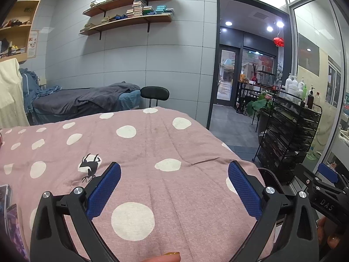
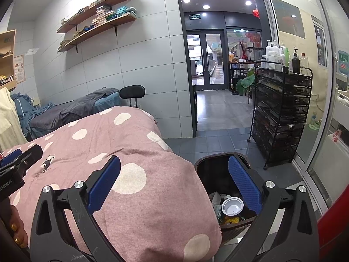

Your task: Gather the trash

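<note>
One trash bin (image 2: 220, 168), dark brown with a rounded rim, stands on the grey tiled floor just beside the corner of the bed; its contents include one white plastic cup lid (image 2: 232, 206), crumpled paper and a yellow scrap, the rest too jumbled to count. Only the right wrist view shows the bin's inside; the left wrist view catches no more than a dark sliver of its rim (image 1: 270, 174) past the bed edge. One pink quilt (image 1: 152, 148) with white polka dots and a small black-and-white bird print (image 1: 89, 167) covers the bed. Left gripper (image 1: 174, 187): jaws spread wide, holding nothing, above the quilt. Right gripper (image 2: 174, 187): jaws spread wide, holding nothing, one blue pad over the quilt corner and the other over the bin opening. Each view shows the other gripper at its edge, with a hand (image 2: 16, 231) with gold-painted nails on the left one. Only the left wrist view shows glossy packets (image 1: 8, 209) at the quilt's left edge; their number cannot be told. Two wooden wall shelves (image 1: 130, 20) carry stacked boxes. One black stool back (image 1: 154, 93) stands beyond the bed, next to a second couch under dark grey cover (image 1: 87, 100). One black wire trolley (image 2: 281, 118) bears bottles by the glass partition. One open doorway (image 2: 218, 65) leads to a lobby.
</note>
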